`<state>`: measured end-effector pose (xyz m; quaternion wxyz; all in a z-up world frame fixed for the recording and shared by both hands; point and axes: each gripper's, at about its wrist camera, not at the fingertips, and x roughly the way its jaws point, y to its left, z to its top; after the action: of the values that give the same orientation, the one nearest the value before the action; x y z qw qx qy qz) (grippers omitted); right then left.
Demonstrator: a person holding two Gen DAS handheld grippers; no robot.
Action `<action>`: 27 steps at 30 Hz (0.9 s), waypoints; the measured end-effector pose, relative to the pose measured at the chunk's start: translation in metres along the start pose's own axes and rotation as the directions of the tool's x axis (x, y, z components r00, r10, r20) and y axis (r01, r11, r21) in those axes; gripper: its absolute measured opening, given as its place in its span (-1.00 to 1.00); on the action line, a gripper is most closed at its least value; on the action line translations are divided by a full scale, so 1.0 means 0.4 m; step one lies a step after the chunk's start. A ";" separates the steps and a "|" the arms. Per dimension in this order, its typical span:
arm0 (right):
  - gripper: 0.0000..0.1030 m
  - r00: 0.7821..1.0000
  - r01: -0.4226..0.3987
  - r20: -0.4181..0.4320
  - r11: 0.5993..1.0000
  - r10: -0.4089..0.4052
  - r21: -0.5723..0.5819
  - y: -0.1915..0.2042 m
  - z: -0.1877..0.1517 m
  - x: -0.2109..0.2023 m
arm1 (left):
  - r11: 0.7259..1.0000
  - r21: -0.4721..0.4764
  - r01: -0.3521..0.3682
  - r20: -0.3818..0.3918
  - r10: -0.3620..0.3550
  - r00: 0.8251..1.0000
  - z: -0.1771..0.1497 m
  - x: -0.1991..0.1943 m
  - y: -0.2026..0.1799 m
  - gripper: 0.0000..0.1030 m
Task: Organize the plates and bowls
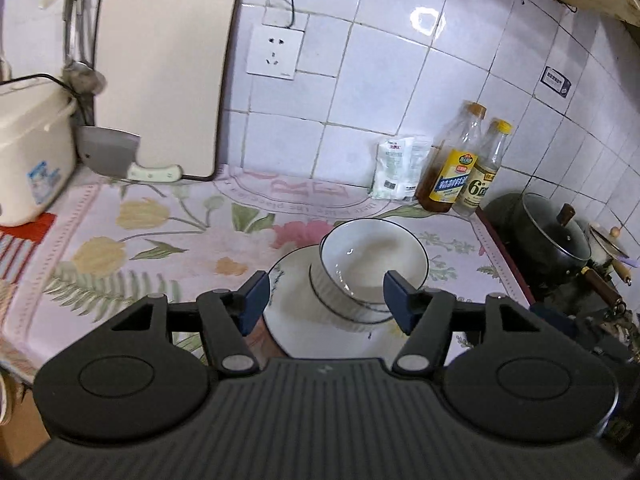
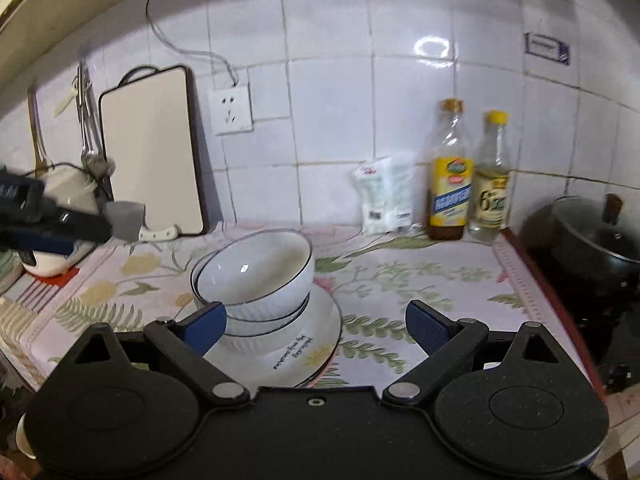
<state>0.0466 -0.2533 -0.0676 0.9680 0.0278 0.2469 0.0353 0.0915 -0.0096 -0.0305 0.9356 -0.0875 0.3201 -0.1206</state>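
Nearest in the left wrist view, the left gripper (image 1: 326,300) has its blue-padded jaws spread apart with nothing pinched between them; they stand above the crockery without touching it. The right gripper (image 2: 316,328) likewise hangs with its jaws spread wide and empty, its left pad just in front of the bowls, no contact visible.

Below and just beyond the fingers, a white plate (image 2: 288,356) with a dark rim line and a line of small script lies flat on the floral countertop mat (image 1: 160,240). On the plate sit two white ribbed bowls, nested: the upper bowl (image 2: 256,272) rests tilted inside the lower bowl (image 2: 264,326).

Farther back, against the tiled wall (image 1: 380,60), stand a bottle of cooking oil (image 1: 452,168) and a clear vinegar bottle (image 1: 482,176) side by side, with a white plastic packet (image 1: 396,168) just beside them. At the right edge a dark pot with a glass lid (image 1: 552,232) sits on the stove.

To the left, a white cutting board (image 1: 164,80) leans upright on the wall, a cleaver (image 1: 116,152) propped before it, and a white rice cooker (image 1: 32,152) stands at the edge. A wall socket (image 1: 274,52) is mounted above.
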 end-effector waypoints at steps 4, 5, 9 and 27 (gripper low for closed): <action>0.91 0.997 0.071 0.017 0.997 -0.072 0.042 -0.014 0.027 -0.056 | 1.000 -0.006 -0.028 -0.011 0.028 1.000 -0.008 -0.055 -0.015 0.29; 0.91 0.996 0.086 0.023 0.995 -0.087 0.053 -0.018 0.033 -0.066 | 0.999 -0.004 -0.034 -0.009 0.034 0.999 -0.010 -0.068 -0.018 0.31; 0.92 0.994 0.104 0.006 0.991 -0.105 0.088 -0.028 0.058 -0.101 | 0.998 0.022 -0.067 0.008 0.066 0.998 -0.024 -0.110 -0.034 0.43; 0.95 0.992 0.108 -0.070 0.993 -0.105 0.054 0.024 0.066 -0.220 | 0.969 0.127 -0.212 -0.046 0.219 0.975 -0.103 -0.171 -0.058 0.81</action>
<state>-0.0184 -0.2520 -0.0020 0.9584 0.0415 0.2815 -0.0227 0.0097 -0.0160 -0.0175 0.9369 0.0085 0.3473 -0.0400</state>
